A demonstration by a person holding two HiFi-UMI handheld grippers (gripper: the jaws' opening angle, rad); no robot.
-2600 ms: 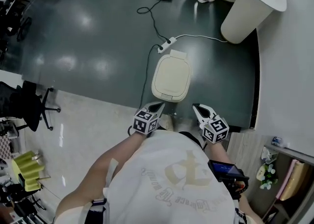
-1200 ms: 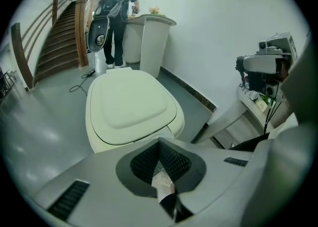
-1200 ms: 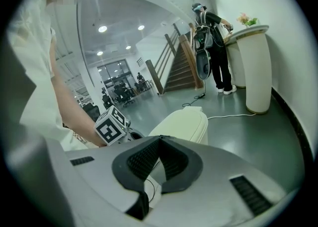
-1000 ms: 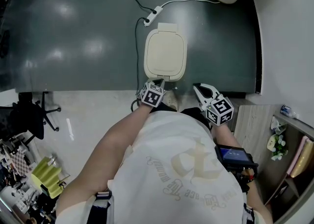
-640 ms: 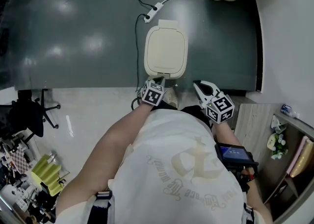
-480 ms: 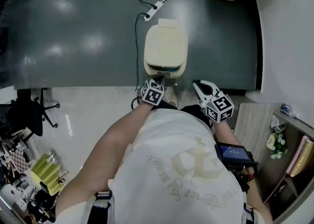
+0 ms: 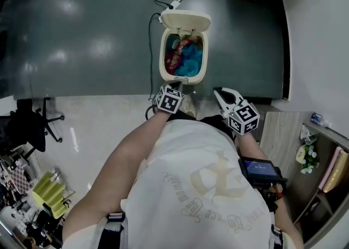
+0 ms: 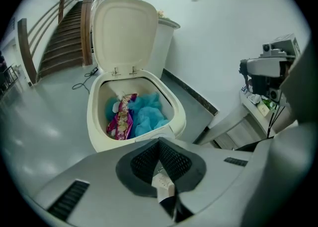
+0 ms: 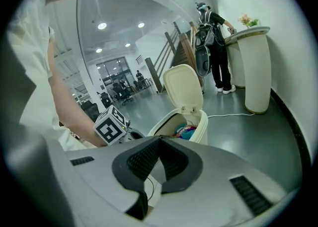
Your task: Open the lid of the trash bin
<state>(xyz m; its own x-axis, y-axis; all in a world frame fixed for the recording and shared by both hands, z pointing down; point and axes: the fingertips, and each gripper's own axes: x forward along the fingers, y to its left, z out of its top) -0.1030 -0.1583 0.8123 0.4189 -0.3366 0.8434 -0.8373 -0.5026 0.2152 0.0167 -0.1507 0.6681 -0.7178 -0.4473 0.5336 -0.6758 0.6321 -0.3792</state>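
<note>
The cream trash bin (image 7: 162, 64) is seen on the dark floor (image 7: 82, 35), with its lid (image 7: 185, 20) raised upright at the rear hinge. Crumpled blue material (image 7: 192, 60) and a pink snack wrapper (image 7: 174, 57) are held inside. The left gripper (image 7: 177, 85) is held just beside the bin's near rim, and the right gripper (image 7: 221, 93) is kept apart from the bin. The fingers of both are pressed together on nothing.

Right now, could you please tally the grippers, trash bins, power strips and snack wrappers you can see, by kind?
grippers: 2 (left gripper, right gripper)
trash bin: 1
power strip: 1
snack wrapper: 1
Total: 5
</note>
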